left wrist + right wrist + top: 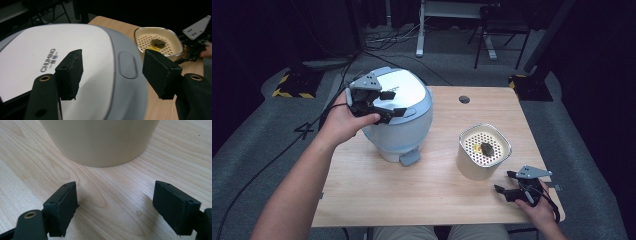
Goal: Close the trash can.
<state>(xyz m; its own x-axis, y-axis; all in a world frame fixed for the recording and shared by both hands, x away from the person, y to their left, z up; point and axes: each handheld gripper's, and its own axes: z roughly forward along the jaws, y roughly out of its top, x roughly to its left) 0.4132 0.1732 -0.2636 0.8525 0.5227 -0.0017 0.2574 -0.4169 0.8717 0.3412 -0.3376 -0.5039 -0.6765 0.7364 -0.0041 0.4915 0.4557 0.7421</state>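
Claws, left [393, 103] and right [505, 182], both released; glossy rounded cooker [404, 117], perforated cream pot [483, 151], woodgrain table [412, 195].

The rice cooker [399, 117] is white on its lid and pale blue-grey on its body, with dark lettering. The cream pot [483, 152] has a silvery rim and a dotted perforated tray. The table [432, 200] is light wood-grain.
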